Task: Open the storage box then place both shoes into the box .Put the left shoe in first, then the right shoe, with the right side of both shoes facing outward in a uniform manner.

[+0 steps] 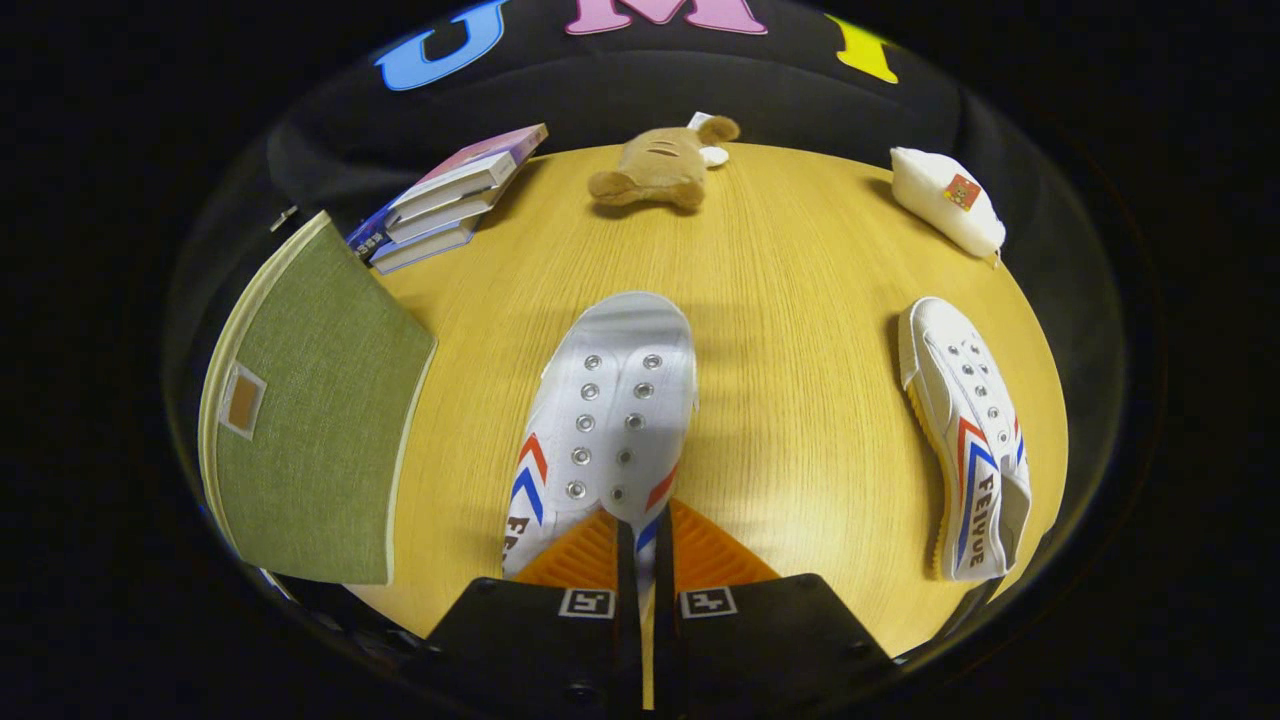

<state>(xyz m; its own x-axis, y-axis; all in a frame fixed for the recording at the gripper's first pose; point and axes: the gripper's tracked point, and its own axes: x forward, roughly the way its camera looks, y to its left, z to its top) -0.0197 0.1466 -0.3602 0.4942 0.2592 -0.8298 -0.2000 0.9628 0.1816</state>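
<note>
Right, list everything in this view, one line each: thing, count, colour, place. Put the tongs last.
Table: one, light wood, round, under everything.
Storage box: one, olive green fabric with cream trim, lid shut, left of the tongs.
Shoe between the fingers: one, white with red and blue chevrons, toe pointing away, just ahead of the tongs.
Second shoe: one, same white pattern, on the table to the right.
Books: a small stack, exact count unclear, white, blue and pink covers, beyond the box.
Plush toy: one, brown, at the table's far edge.
Pouch: one, white with a small picture, far right edge.
Tongs: one pair, fingers nearly closed at the near shoe's heel end; whether both press on it is unclear.
</note>
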